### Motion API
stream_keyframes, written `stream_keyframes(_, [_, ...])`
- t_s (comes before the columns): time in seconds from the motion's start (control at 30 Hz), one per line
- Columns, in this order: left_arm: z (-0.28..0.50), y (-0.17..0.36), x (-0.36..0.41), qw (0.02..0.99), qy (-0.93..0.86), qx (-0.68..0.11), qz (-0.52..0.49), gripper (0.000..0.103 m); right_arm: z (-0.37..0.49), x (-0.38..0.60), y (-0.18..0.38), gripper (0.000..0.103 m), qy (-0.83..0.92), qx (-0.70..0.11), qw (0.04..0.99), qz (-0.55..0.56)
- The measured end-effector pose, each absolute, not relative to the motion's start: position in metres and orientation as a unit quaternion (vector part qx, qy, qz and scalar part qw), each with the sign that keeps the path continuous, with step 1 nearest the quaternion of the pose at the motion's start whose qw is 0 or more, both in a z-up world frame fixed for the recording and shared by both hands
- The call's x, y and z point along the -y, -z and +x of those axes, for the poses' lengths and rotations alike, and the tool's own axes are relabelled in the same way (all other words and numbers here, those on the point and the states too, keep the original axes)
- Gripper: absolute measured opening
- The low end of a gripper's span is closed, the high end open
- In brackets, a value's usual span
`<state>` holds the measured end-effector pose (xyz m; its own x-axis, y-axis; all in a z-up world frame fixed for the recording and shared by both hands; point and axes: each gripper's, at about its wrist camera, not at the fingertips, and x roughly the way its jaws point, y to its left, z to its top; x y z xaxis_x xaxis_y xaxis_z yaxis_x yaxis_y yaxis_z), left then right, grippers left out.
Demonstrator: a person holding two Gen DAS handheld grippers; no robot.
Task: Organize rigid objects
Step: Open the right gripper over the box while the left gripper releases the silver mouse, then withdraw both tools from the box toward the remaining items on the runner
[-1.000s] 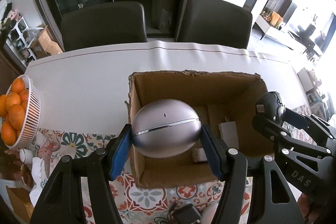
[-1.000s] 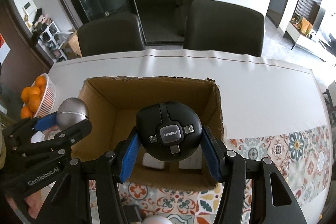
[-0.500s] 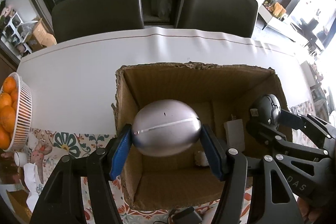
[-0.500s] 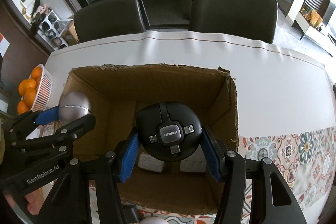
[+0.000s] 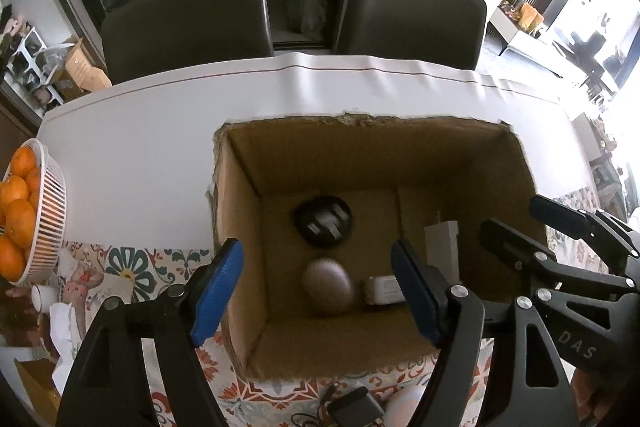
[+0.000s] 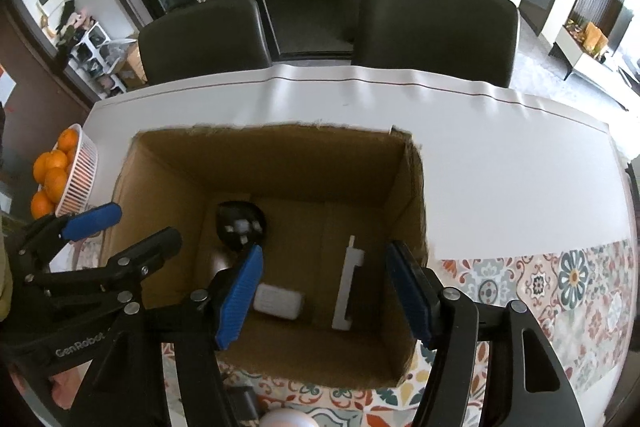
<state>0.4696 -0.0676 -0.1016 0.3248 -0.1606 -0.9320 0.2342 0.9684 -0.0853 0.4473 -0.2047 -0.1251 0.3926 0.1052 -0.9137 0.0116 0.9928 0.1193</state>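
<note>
Already the silver egg-shaped object (image 5: 329, 286) and the black round adapter (image 5: 324, 227) lay inside the cardboard box (image 5: 240, 227), beside two white pieces. More items remained on the desk (image 5: 140, 131) below. Both the left tool (image 5: 316, 291) and right tool (image 6: 324, 291) were opening, empty.

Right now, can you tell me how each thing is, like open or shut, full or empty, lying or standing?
Cardboard box: open on top, things inside.
Silver egg: lying on the box floor, blurred.
Black round charger: on the box floor, blurred.
White adapter: lying flat.
White flat piece: lying in the box.
Left gripper: opening, empty.
Right gripper: opening, empty.
Basket: holds oranges.
</note>
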Motion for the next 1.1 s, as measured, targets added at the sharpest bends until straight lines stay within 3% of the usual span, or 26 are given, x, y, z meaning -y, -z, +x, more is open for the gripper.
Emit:
stream_keyframes(0.53, [0.402, 0.061, 0.05, 0.845, 0.092, -0.526, 0.029, 0.076, 0.385, 0.207, 0.086, 0.065, 0.006, -0.498, 0.865, 0.065])
stream_keyframes(1.1, [0.341, 0.06, 0.034, 0.842, 0.113, -0.527, 0.02, 0.076, 0.324, 0.192, 0.086, 0.065, -0.007, -0.499, 0.863, 0.074])
